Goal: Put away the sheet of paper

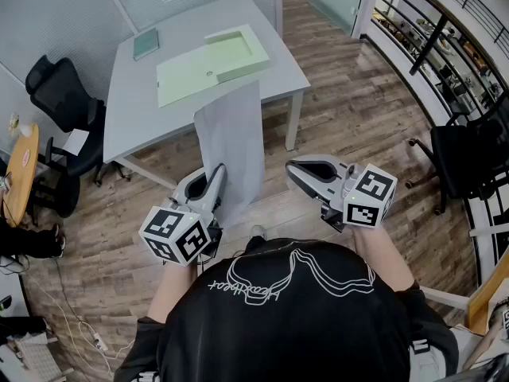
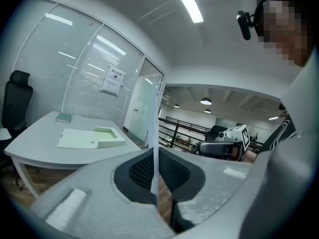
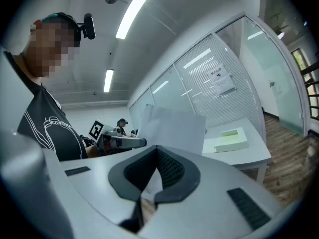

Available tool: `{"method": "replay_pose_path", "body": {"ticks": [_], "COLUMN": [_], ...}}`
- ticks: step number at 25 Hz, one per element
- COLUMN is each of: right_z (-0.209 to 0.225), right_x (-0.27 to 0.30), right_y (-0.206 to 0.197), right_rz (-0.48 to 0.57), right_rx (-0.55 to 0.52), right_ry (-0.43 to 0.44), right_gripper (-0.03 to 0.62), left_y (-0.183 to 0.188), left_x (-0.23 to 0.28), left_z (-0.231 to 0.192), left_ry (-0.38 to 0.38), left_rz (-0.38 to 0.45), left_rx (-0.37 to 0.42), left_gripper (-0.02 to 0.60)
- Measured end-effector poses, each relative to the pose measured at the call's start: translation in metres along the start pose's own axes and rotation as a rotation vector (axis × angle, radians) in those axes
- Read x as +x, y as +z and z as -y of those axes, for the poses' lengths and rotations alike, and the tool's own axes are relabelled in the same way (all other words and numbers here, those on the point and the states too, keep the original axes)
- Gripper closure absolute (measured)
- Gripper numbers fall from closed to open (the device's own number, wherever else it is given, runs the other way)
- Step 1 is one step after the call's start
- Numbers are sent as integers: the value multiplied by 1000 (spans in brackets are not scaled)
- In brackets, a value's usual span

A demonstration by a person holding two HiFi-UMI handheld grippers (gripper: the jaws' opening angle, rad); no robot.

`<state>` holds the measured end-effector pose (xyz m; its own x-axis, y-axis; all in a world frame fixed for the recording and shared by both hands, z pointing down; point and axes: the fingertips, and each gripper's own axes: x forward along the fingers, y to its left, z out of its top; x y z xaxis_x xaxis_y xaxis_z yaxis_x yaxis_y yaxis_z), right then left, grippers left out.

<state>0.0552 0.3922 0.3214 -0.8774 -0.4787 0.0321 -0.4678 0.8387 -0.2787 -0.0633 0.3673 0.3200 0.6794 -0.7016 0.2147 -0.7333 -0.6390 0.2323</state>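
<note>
A pale grey sheet of paper point(image 1: 235, 142) hangs in the air in front of the table point(image 1: 127, 102). My left gripper point(image 1: 215, 173) is shut on its lower left corner. In the left gripper view the sheet point(image 2: 155, 128) shows edge-on, pinched between the dark pads point(image 2: 142, 173). My right gripper point(image 1: 306, 171) is held to the right of the sheet, apart from it, shut with nothing in it. In the right gripper view the sheet point(image 3: 172, 126) stands beyond the closed jaws. An open light-green folder point(image 1: 211, 62) lies on the table.
A green notebook point(image 1: 145, 44) lies at the table's far left. A black office chair point(image 1: 57, 94) stands left of the table, and another chair point(image 1: 461, 157) stands at the right near a railing point(image 1: 445, 30). A round wooden table point(image 1: 20, 173) is at the far left.
</note>
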Motion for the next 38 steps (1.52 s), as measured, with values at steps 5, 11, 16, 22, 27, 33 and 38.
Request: {"method": "replay_pose_path", "body": {"ticks": [5, 11, 16, 22, 27, 33, 38], "right_z": [-6, -22, -17, -17, -18, 13, 68], "right_x": [-4, -12, -14, -27, -24, -5, 27], "right_y": [-1, -8, -4, -6, 3, -4, -6], "right_rz": [0, -14, -14, 57, 117, 72, 16], "right_rx": [-8, -29, -9, -20, 19, 20, -67], "right_ry": [4, 28, 19, 61, 139, 140, 14], "right_gripper": [586, 586, 586, 586, 586, 586, 586], "left_y": [-2, -11, -4, -8, -5, -3, 7], "left_x": [-5, -14, -14, -13, -2, 23, 53], "left_z": [5, 18, 20, 27, 17, -12, -58], "left_ry": [7, 11, 10, 3, -11, -27, -34], "left_rz": [2, 9, 13, 35, 38, 37, 29], "left_rx": [-6, -23, -41, -55, -63, -88, -90], "left_gripper": [571, 571, 571, 571, 571, 571, 571]}}
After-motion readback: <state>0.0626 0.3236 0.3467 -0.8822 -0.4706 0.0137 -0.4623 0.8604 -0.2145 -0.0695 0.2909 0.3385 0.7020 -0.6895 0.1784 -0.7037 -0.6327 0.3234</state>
